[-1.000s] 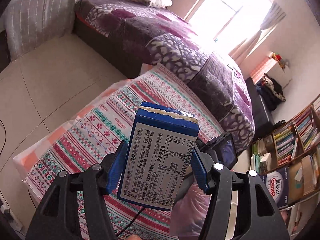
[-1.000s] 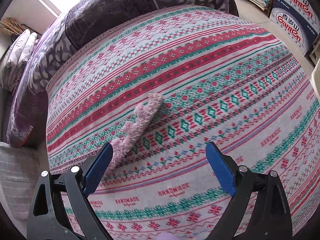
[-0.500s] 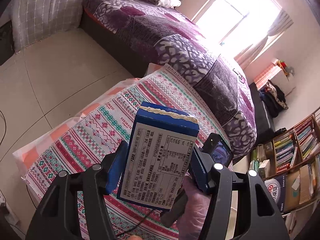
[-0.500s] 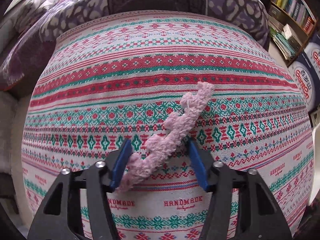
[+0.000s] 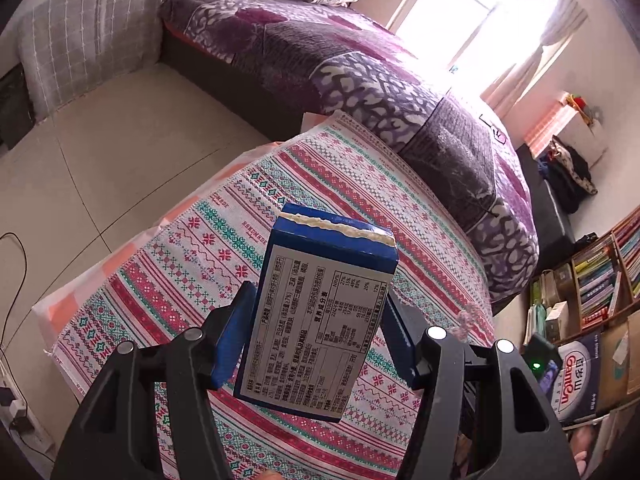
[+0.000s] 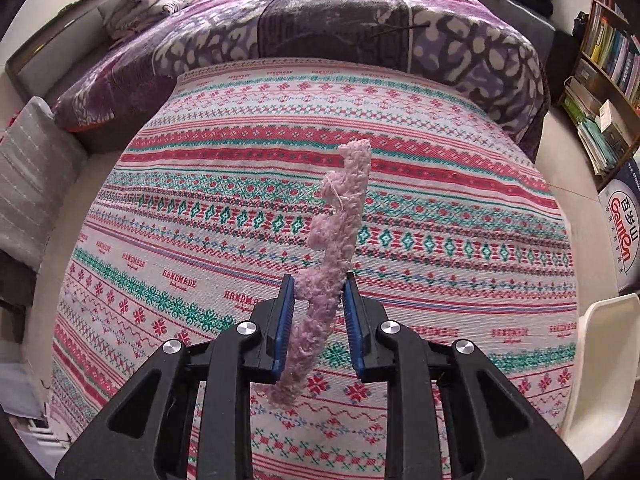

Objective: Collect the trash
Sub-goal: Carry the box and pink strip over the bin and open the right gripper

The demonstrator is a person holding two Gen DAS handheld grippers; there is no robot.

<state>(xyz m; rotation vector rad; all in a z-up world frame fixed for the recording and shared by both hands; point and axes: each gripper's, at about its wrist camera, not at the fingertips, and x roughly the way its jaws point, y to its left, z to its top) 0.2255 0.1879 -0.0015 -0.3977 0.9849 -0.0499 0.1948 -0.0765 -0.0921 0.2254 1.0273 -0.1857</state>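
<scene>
A blue carton (image 5: 316,320) with a white printed label stands upright between the blue pads of my left gripper (image 5: 316,316), which is shut on it above the patterned tablecloth (image 5: 192,272). In the right wrist view a fluffy pink strip of fabric (image 6: 336,248) is pinched between the pads of my right gripper (image 6: 320,292), shut on its lower half. The strip sticks up past the fingertips and its short end hangs below them, lifted off the striped tablecloth (image 6: 200,208). A tip of the pink strip (image 5: 466,318) also shows at the right of the left wrist view.
A bed with a purple quilt (image 6: 340,20) runs along the table's far side. Bookshelves (image 6: 608,64) and a Ganten box (image 6: 624,220) stand at the right, with a white chair (image 6: 600,344) by the table's right edge. Bare tiled floor (image 5: 100,148) and a grey cushion (image 5: 88,36) lie to the left.
My right gripper closed from wide open onto the pink strip, rolled, and lifted it off the cloth. The left gripper sank slightly, still holding the carton.
</scene>
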